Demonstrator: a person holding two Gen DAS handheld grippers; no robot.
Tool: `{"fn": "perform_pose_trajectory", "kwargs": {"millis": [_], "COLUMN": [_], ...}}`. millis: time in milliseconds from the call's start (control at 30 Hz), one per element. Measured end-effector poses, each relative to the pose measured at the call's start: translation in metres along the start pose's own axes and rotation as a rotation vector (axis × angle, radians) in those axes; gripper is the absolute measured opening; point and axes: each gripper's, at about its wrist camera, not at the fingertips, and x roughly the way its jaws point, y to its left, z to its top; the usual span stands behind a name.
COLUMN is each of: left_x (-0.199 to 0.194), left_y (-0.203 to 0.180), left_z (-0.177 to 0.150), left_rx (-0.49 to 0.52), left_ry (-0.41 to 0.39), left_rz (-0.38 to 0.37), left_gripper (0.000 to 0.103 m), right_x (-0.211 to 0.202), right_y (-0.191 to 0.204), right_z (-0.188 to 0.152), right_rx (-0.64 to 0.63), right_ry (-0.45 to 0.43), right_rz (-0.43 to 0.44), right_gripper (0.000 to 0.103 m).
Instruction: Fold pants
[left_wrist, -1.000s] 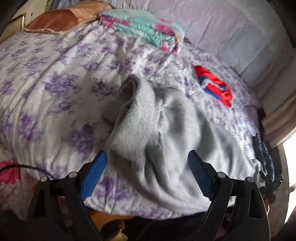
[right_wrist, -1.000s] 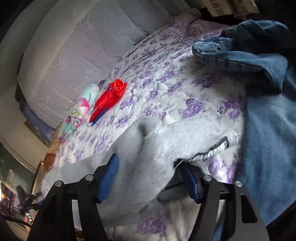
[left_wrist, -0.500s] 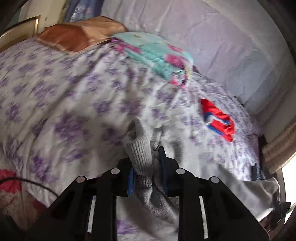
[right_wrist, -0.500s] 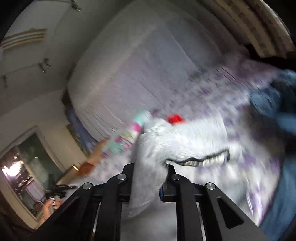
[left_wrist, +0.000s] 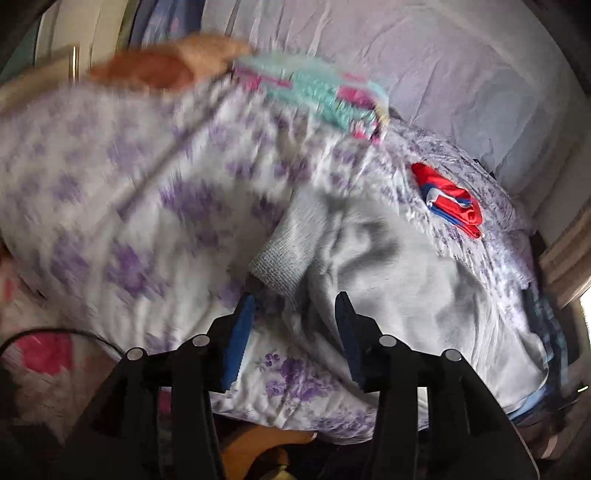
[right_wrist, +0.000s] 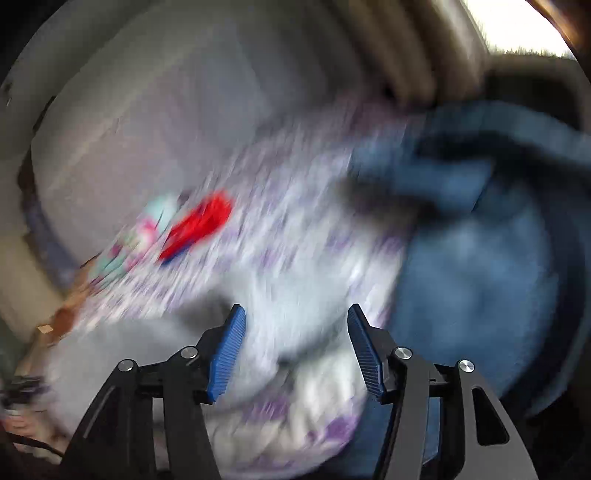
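Grey sweatpants (left_wrist: 388, 280) lie rumpled on a bed with a purple-flowered sheet (left_wrist: 122, 221). Their ribbed cuff (left_wrist: 284, 254) lies just ahead of my left gripper (left_wrist: 293, 332), which is open and empty, blue pads apart above the sheet's front edge. In the right wrist view the picture is blurred by motion. The grey pants (right_wrist: 295, 306) lie under my right gripper (right_wrist: 293, 343), which is open and holds nothing.
A folded red and blue garment (left_wrist: 450, 199) lies at the right of the bed, also in the right wrist view (right_wrist: 199, 225). A folded teal and pink cloth (left_wrist: 314, 96) sits at the back. Blue jeans and a blue blanket (right_wrist: 480, 258) lie to the right.
Half a second ago both grippers were shut on the grey pants and lifted them. Now both are open and the pants lie back on the bed.
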Motion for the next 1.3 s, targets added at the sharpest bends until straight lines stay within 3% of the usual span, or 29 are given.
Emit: {"fn": "perform_pose_trajectory", "kwargs": {"millis": [33,100,133,200,333,400,467,533,567,600,633,667,733,800,867,933,1000,1067,1133,1167,1200,1233,1300], "left_x": [-0.012,-0.026,-0.026,-0.012,0.057,0.092,0.087,0.078,0.075,0.071,0.069,0.066,0.061,0.052,0.047,0.056,0.077,0.095,0.108,0.108,0.106,0.104,0.103], "left_y": [-0.014,-0.049,-0.071,-0.109,-0.146,-0.136,-0.135,-0.13,-0.127,-0.124,-0.121,-0.121,-0.123,-0.132,-0.147,-0.166,-0.181,-0.187,-0.187,-0.186,-0.186,-0.182,-0.176], "left_z": [0.002,0.005,0.004,0.0,-0.023,-0.037,-0.046,-0.053,-0.055,-0.057,-0.058,-0.057,-0.052,-0.043,-0.033,-0.028,-0.032,-0.043,-0.057,-0.061,-0.063,-0.063,-0.061], "left_rx": [0.039,0.121,0.171,0.265,0.367,0.357,0.412,0.434,0.434,0.435,0.433,0.433,0.425,0.433,0.466,0.503,0.521,0.539,0.573,0.581,0.584,0.575,0.549], "left_ry": [-0.033,-0.072,-0.077,-0.049,0.102,0.205,0.164,0.165,0.169,0.174,0.181,0.187,0.199,0.189,0.152,0.129,0.185,0.246,0.273,0.266,0.26,0.262,0.27], "left_rz": [0.0,-0.044,-0.075,-0.121,-0.053,0.0,0.005,0.008,0.0,-0.006,-0.012,-0.013,-0.019,-0.082,-0.157,-0.167,-0.166,-0.134,-0.084,-0.082,-0.084,-0.094,-0.115], "left_gripper": [0.049,0.06,0.066,0.068,0.068,0.067,0.067,0.067,0.067,0.067,0.067,0.067,0.068,0.069,0.083,0.089,0.089,0.089,0.089,0.089,0.089,0.089,0.089], "right_x": [-0.014,-0.025,-0.028,-0.023,0.05,0.085,0.125,0.157,0.178,0.186,0.176,0.174,0.173,0.163,0.163,0.176,0.211,0.257,0.278,0.284,0.288,0.289,0.285], "right_y": [0.012,0.031,0.041,0.075,0.166,0.197,0.223,0.227,0.22,0.213,0.204,0.198,0.193,0.208,0.234,0.252,0.279,0.299,0.308,0.317,0.33,0.338,0.35], "right_z": [0.01,0.023,0.03,0.044,0.05,0.04,0.02,-0.012,-0.035,-0.048,-0.052,-0.049,-0.033,-0.007,0.016,0.027,0.025,0.004,-0.019,-0.033,-0.038,-0.048,-0.055], "right_rx": [-0.055,-0.104,-0.123,-0.173,-0.256,-0.297,-0.337,-0.37,-0.401,-0.428,-0.459,-0.468,-0.394,-0.377,-0.424,-0.419,-0.394,-0.346,-0.319,-0.335,-0.348,-0.362,-0.405], "right_ry": [-0.078,-0.142,-0.165,-0.155,0.169,0.29,0.411,0.566,0.663,0.671,0.603,0.62,0.675,0.648,0.591,0.623,0.741,0.956,1.098,1.154,1.175,1.195,1.175], "right_rz": [-0.028,-0.012,0.023,0.168,0.544,0.614,0.633,0.576,0.521,0.51,0.545,0.546,0.523,0.59,0.649,0.708,0.744,0.738,0.728,0.747,0.758,0.781,0.833], "right_gripper": [0.061,0.062,0.064,0.072,0.073,0.072,0.071,0.069,0.062,0.045,0.036,0.034,0.042,0.047,0.056,0.069,0.077,0.077,0.077,0.076,0.065,0.043,0.026]}}
